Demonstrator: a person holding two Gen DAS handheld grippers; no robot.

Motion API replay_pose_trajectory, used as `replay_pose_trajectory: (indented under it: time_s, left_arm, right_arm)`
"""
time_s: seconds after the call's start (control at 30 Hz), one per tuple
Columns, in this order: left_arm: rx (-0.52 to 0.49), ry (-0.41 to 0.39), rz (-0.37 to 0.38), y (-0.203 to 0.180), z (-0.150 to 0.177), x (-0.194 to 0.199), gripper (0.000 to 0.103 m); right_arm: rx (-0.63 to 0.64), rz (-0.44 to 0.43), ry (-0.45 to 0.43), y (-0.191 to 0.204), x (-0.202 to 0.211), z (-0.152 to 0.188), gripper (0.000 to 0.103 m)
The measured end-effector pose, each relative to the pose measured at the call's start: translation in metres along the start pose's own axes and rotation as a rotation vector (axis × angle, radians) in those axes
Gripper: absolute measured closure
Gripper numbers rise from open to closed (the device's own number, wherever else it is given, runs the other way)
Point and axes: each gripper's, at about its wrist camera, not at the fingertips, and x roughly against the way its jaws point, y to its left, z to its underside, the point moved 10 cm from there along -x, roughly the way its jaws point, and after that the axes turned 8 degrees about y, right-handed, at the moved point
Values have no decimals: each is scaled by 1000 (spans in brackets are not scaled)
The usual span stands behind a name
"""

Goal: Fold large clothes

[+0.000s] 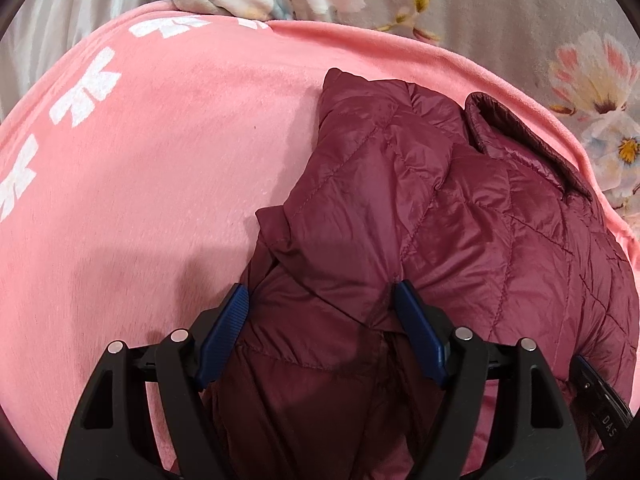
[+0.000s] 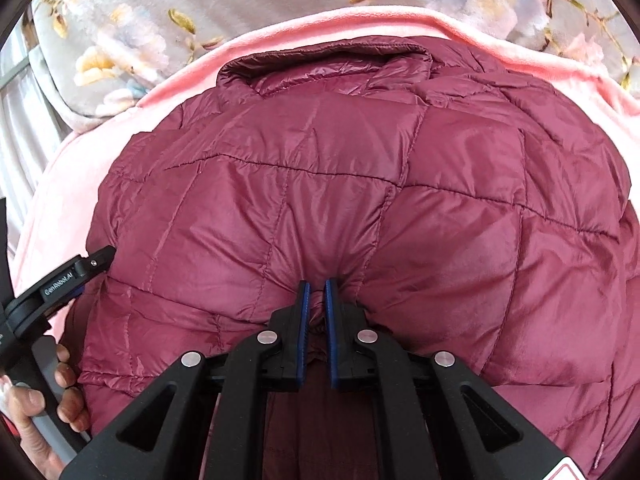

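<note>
Right claw [image 2: 315,286] clamped on maroon jacket [image 2: 340,200], collar [image 2: 320,58] far; left claw [image 1: 322,296] spread.

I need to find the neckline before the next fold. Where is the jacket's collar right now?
The collar is at the far end of the maroon jacket, top centre in the right wrist view, beside the pink blanket's edge, away from the right gripper.

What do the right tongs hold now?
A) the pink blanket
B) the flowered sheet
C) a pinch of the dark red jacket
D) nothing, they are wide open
C: in the right wrist view the right tongs are nearly closed, with a bunch of the quilted jacket between them.
</note>
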Motion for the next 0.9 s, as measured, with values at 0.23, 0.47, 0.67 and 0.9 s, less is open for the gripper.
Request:
replay_pose_trajectory:
  time_s: [0.23,0.47,0.67,0.9]
  left_arm:
    - [8,-9,-13,3,-3,4,30]
    - [-40,-45,28,-10,-41,60,30]
    - [-96,-34,70,-63,-91,71,30]
    - [-160,23,49,-131,-126,23,33]
  right_arm:
    - [-14,-50,6,-5,34,-16,75]
    - [-52,-51,-69,-38,67,-78,74]
    - [-65,-58,-72,-56,56,-131,90]
    - [-85,-153,-5,-49,10,-170,88]
